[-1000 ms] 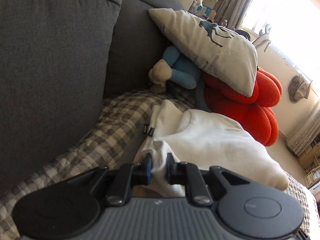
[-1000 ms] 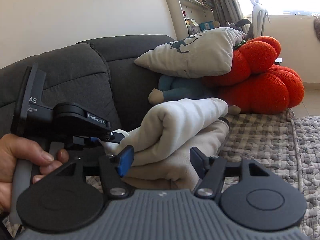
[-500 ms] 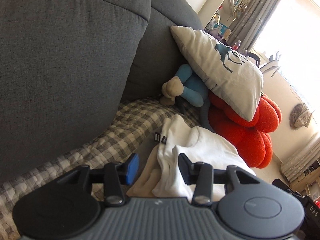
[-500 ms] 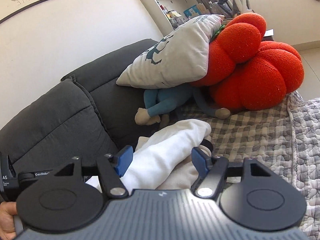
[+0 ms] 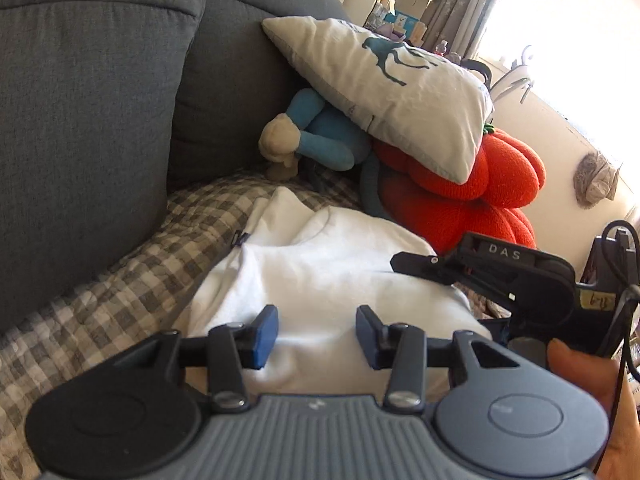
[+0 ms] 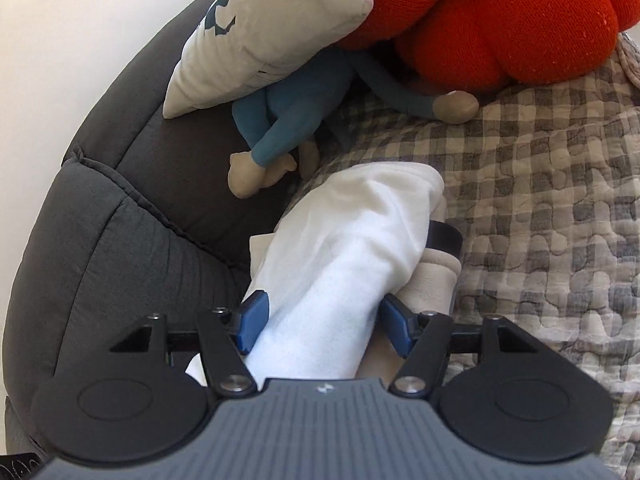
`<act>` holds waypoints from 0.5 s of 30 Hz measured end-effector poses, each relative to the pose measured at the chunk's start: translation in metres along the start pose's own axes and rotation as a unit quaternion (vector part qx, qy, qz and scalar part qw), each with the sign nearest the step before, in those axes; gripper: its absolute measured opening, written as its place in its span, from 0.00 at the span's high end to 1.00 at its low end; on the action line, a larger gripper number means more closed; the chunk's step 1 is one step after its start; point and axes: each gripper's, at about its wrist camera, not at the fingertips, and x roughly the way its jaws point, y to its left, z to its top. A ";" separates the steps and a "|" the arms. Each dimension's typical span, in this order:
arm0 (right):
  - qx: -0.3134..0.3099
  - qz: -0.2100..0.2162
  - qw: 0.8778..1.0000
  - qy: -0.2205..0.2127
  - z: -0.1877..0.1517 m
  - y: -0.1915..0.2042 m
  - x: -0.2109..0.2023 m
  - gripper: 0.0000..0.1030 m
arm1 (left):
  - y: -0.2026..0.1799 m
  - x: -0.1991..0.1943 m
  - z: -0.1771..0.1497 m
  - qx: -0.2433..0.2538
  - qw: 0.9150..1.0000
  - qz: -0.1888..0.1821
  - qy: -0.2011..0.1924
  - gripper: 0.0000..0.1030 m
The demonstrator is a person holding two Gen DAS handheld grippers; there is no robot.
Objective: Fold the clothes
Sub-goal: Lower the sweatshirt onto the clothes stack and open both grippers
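Note:
A folded white garment (image 5: 328,280) lies on the checked quilt (image 5: 132,280) of the grey sofa. My left gripper (image 5: 316,334) is open just above its near edge, holding nothing. My right gripper (image 6: 324,322) is open with the white garment (image 6: 352,248) bundled between its blue pads (image 6: 252,320), lying over a beige garment (image 6: 434,280). The right gripper's body (image 5: 516,276) shows at the right of the left wrist view, beside the garment.
A beige cushion with a deer print (image 5: 384,92), a blue plush toy (image 5: 320,140) and an orange pumpkin cushion (image 5: 480,192) are piled at the sofa's far end. The grey sofa back (image 5: 88,120) rises on the left. The checked quilt (image 6: 540,208) stretches right.
My left gripper let go of the white garment, opened and drew back. My right gripper stayed open and tipped down over the bundle, moving closer along it.

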 end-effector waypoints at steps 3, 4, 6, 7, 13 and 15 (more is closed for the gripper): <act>-0.071 0.006 0.997 -0.010 0.003 0.013 0.008 0.72 | -0.002 0.008 -0.006 0.000 1.000 0.008 0.016 0.58; -0.104 0.017 0.994 -0.023 0.004 0.020 0.006 0.75 | -0.003 0.011 -0.008 0.000 1.000 0.011 0.021 0.58; -0.164 0.059 0.983 -0.060 0.001 0.034 -0.005 0.78 | -0.004 0.016 -0.012 0.000 0.999 0.016 0.031 0.58; -0.182 0.085 0.976 -0.080 -0.002 0.037 -0.012 0.78 | -0.005 0.019 -0.014 0.000 0.999 0.019 0.037 0.58; -0.137 -0.002 0.989 -0.058 -0.007 -0.008 0.008 0.77 | -0.011 0.031 -0.019 0.021 0.998 0.022 0.053 0.57; -0.150 -0.031 0.986 -0.067 -0.008 -0.007 -0.001 0.56 | -0.018 0.031 -0.017 0.040 0.997 0.032 0.055 0.57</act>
